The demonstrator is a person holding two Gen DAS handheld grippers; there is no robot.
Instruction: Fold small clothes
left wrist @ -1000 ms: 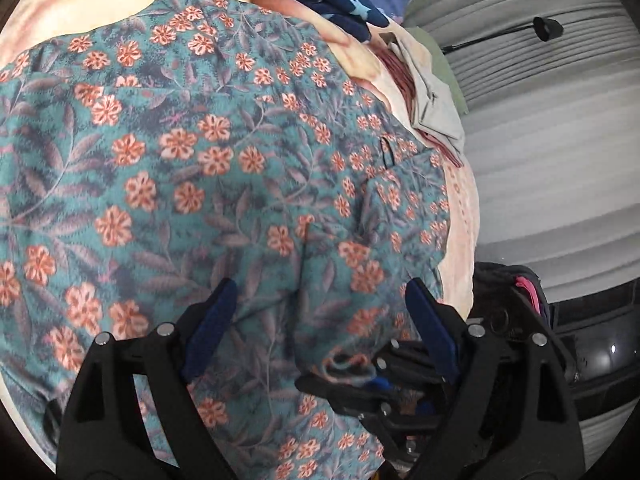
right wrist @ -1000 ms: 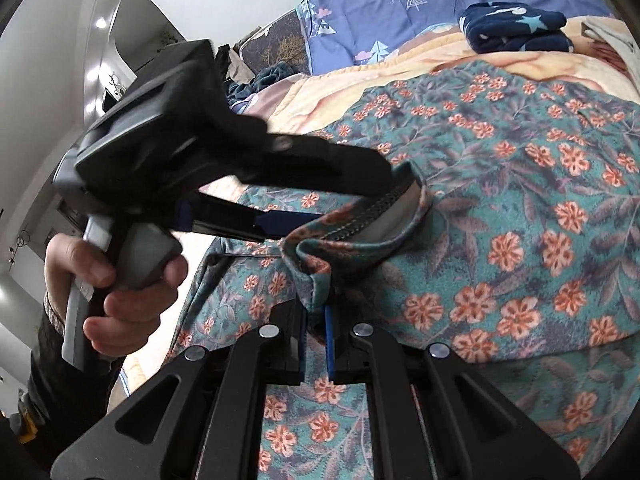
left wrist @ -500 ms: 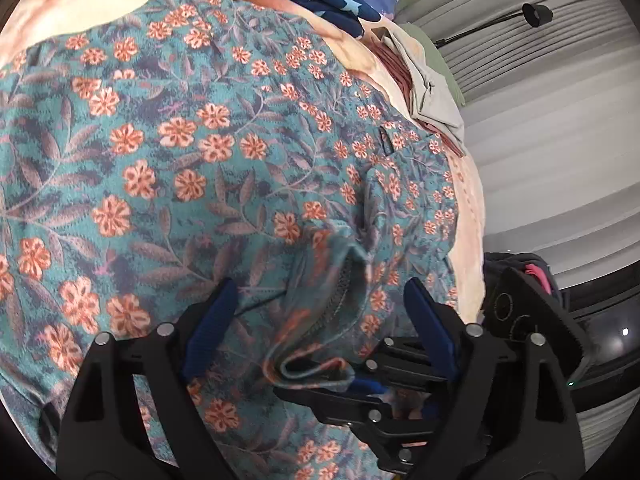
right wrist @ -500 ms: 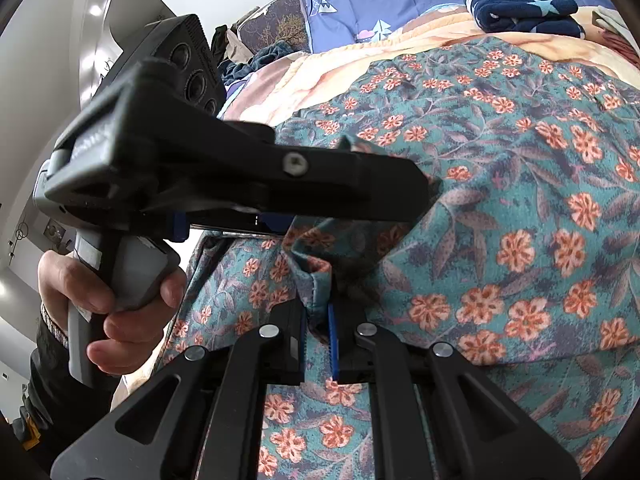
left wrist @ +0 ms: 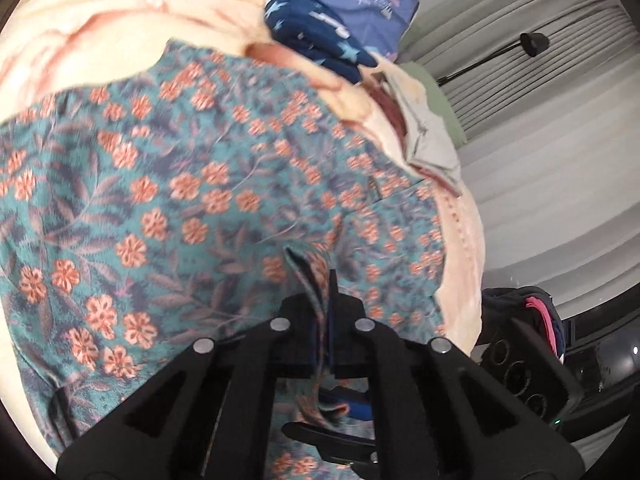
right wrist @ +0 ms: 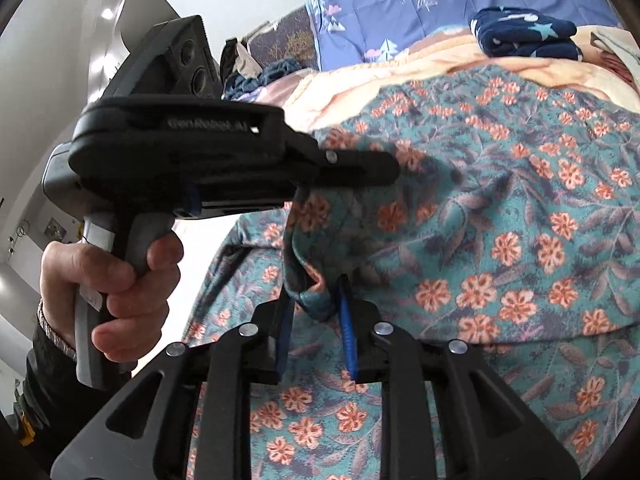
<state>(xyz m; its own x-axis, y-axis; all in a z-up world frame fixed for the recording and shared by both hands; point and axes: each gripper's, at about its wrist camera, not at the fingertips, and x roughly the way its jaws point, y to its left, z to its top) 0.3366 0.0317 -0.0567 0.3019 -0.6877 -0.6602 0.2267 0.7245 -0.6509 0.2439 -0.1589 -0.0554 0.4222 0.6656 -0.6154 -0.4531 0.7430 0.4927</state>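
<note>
A teal garment with orange flowers (left wrist: pixel 168 208) lies spread over a peach blanket (left wrist: pixel 80 52) on a bed; it also fills the right wrist view (right wrist: pixel 520 220). My left gripper (left wrist: pixel 322 320) is shut on a raised fold of its edge. My right gripper (right wrist: pixel 314 320) is partly open, its blue pads (right wrist: pixel 347 332) a little apart around a hanging bunch of the same fabric. The left gripper's black body (right wrist: pixel 224 160), held by a hand (right wrist: pixel 116 280), crosses the right wrist view just above that bunch.
A folded navy star-print cloth (left wrist: pixel 316 36) lies at the far end of the bed, also in the right wrist view (right wrist: pixel 524 32). A grey and red garment (left wrist: pixel 428 144) lies at the bed's right edge. A blue patterned sheet (right wrist: pixel 440 4) lies beyond. A dark bag (left wrist: pixel 532 316) sits beside the bed.
My left gripper has closed from wide open onto the fabric fold. My right gripper, shut on the fabric before, has opened a little. The left gripper has risen slightly.
</note>
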